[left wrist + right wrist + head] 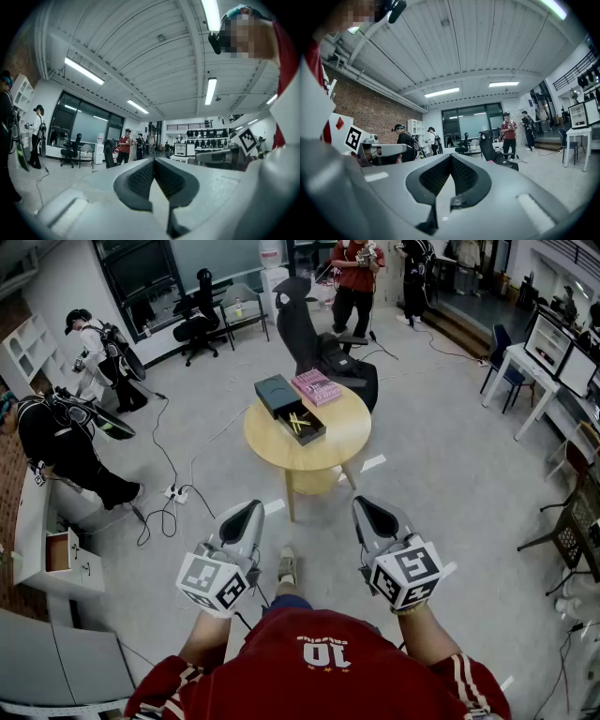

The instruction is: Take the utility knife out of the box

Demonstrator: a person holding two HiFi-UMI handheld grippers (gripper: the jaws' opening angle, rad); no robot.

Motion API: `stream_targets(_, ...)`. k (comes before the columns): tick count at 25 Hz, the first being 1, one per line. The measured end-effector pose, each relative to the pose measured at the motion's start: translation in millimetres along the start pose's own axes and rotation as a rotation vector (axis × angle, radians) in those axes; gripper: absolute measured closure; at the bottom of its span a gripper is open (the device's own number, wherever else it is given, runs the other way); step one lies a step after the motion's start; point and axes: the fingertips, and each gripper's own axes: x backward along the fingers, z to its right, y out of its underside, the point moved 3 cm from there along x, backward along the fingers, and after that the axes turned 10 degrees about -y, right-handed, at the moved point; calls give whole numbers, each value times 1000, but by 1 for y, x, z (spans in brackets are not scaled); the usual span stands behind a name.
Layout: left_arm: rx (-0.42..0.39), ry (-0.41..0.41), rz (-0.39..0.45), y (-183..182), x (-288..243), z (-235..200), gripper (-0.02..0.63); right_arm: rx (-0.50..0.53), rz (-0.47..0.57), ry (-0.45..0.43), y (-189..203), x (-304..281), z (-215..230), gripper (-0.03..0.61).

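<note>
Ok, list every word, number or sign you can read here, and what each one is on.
"10": on the red shirt, upside down in the head view.
Small print beside it: too small to read.
Cover of the pink book: too blurred to read.
Cubes on the left gripper and right gripper: square markers, no words.

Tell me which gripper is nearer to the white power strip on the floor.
Left. In the head view the left gripper is just right of the power strip; the right gripper is farther right, past the left one.
</note>
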Motion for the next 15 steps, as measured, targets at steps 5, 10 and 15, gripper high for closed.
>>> stream_targets(5,-2,2,-4,2,-3,-6,612,-21,3,-8,3,-7,1,580)
stream_targets(10,-2,6,-5,3,-1,-4,612,8,11,3,1,-3,-3,580)
stream_targets(15,-8,13,-4,1,-2,1,612,40,33,16,-5,4,-5,578)
